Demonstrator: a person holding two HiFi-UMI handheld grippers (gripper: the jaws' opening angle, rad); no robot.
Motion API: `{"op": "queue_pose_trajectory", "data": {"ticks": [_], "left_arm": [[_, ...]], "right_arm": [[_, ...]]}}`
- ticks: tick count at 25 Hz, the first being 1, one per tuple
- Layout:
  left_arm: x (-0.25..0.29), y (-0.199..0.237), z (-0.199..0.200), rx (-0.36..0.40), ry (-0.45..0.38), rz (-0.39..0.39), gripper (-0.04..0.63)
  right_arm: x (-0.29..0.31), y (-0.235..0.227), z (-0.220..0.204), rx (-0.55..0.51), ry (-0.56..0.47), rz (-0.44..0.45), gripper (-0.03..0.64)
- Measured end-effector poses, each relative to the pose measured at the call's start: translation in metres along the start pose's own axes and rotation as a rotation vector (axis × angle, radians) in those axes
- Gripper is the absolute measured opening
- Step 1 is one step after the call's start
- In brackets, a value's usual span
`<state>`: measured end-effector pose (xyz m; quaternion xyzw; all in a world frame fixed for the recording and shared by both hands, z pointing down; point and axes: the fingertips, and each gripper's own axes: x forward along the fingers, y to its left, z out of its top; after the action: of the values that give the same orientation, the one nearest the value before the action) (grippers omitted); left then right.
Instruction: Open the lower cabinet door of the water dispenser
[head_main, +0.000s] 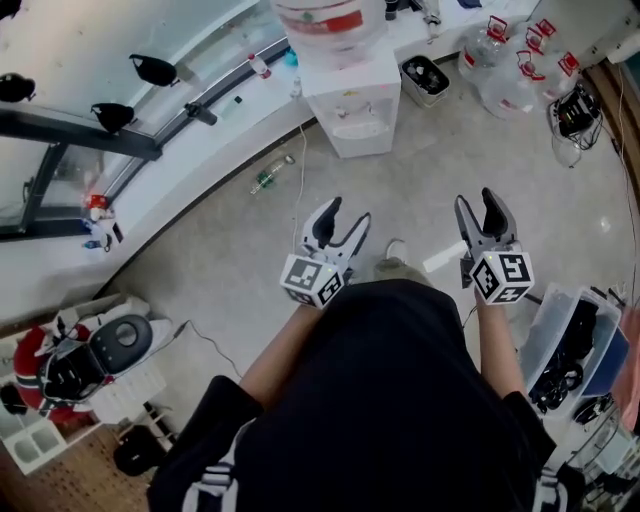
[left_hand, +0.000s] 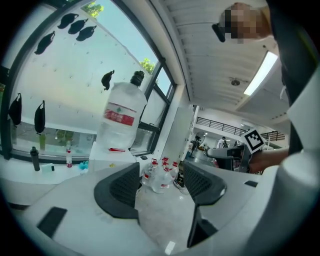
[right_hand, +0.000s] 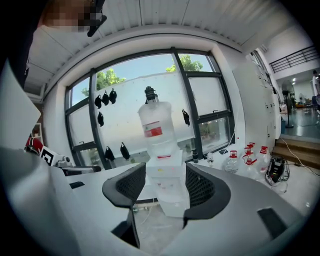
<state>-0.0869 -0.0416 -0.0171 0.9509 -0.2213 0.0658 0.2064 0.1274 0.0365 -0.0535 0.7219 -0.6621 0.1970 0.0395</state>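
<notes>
left hand-held gripper (head_main: 348, 212) agape | right hand-held gripper (head_main: 476, 198) agape | water dispenser (head_main: 350, 105) ahead

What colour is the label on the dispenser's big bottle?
Mostly red label, clearest in the left gripper view.

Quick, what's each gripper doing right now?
Left gripper: open, holding nothing.
Right gripper: open, holding nothing.

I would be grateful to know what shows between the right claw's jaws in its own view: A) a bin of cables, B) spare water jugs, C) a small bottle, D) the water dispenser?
D: in the right gripper view the water dispenser stands, at a distance, between the parted jaws of the right claw.
</notes>
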Motion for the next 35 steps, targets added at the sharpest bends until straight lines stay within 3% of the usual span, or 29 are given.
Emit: {"op": "queue_pose_trajectory", "data": {"ticks": [7, 14, 19, 22, 27, 35], "left_arm": [[0.05, -0.007, 0.013, 0.055, 0.02, 0.019, 0.252], [0.071, 0.003, 0.019, 0.054, 0.027, 0.065, 0.252], [0.083, 0.019, 0.029, 0.044, 0.023, 0.055, 0.253], [0.094, 0.039, 0.032, 0.035, 0.021, 0.035, 0.252], [0.115, 0.074, 0.042, 0.019, 0.033, -0.012, 0.252], [0.135, 0.118, 0.051, 0.03, 0.055, -0.094, 0.252]], "right_arm": [[0.02, -0.041, -0.004, 0.034, 0.016, 0.032, 0.218], [0.053, -0.051, -0.002, 0.028, 0.029, 0.108, 0.218], [0.072, -0.051, 0.013, 0.005, 0.036, 0.119, 0.218], [0.085, -0.047, 0.014, -0.006, 0.046, 0.102, 0.218], [0.112, -0.046, 0.01, 0.008, 0.073, 0.001, 0.221], [0.158, -0.017, 0.009, 0.035, 0.097, -0.017, 0.222]]}}
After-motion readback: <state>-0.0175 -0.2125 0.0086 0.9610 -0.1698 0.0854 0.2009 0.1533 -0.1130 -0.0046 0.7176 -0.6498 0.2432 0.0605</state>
